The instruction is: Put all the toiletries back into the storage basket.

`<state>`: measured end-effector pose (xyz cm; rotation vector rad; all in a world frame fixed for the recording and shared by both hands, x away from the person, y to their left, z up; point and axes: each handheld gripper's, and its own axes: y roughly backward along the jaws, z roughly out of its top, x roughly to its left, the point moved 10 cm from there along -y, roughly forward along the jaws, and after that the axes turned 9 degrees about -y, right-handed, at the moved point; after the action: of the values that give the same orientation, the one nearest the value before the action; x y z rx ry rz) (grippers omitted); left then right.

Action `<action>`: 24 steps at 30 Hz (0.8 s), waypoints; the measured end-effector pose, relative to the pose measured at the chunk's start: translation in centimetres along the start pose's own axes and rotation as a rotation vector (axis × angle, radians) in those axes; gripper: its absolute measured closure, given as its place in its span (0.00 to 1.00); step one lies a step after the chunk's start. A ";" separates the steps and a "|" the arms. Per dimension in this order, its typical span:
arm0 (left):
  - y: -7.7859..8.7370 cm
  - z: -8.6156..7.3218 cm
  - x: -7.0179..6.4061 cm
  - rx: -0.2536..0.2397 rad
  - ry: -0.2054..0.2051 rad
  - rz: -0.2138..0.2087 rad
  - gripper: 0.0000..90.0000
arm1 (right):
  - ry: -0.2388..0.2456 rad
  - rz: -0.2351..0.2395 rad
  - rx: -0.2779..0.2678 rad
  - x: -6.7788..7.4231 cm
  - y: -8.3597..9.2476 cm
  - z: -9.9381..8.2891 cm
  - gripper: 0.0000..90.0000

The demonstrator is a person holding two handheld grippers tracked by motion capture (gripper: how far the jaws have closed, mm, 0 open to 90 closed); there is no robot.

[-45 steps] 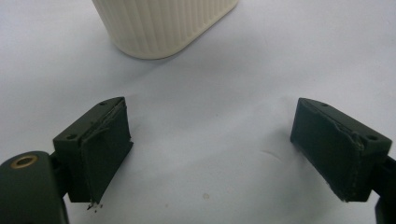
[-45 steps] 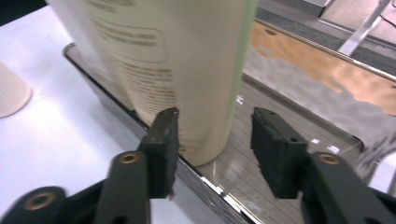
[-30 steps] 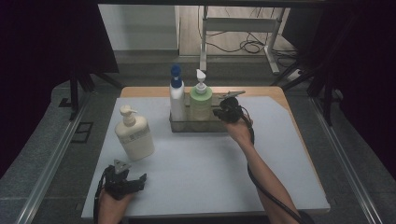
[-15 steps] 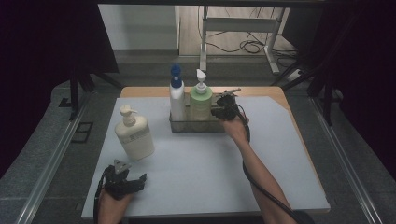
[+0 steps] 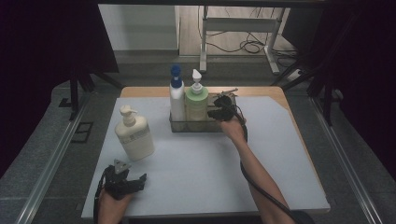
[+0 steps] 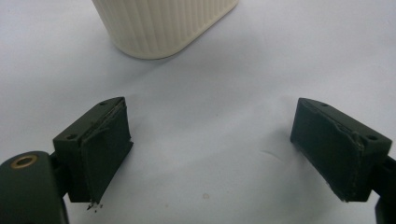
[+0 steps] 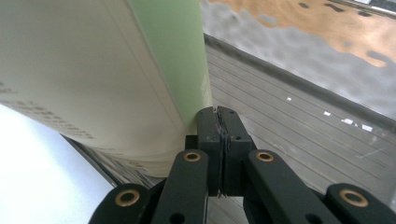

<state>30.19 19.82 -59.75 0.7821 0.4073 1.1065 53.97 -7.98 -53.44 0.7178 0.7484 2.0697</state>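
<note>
In the wire basket (image 5: 187,127), green bottle (image 5: 196,103) upright, nozzle pointing right

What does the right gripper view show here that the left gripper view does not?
Right gripper view alone: the right gripper with its jaws pressed together, nothing between them, close beside the green bottle and over the ribbed floor of the clear tray. Left gripper view alone: the left gripper with jaws wide apart and empty, and the ribbed base of the cream pump bottle just ahead. Shared: the pale table mat, seen under the left jaws and at the lower left of the right gripper view.
</note>
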 end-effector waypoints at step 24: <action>0.0 0.0 0.0 0.000 0.000 0.000 0.13 | 0.010 -0.022 -0.004 0.2 0.1 0.1 0.92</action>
<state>30.19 19.82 -59.75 0.7822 0.4073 1.1065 53.86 -7.88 -53.28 0.6950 0.7544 2.0554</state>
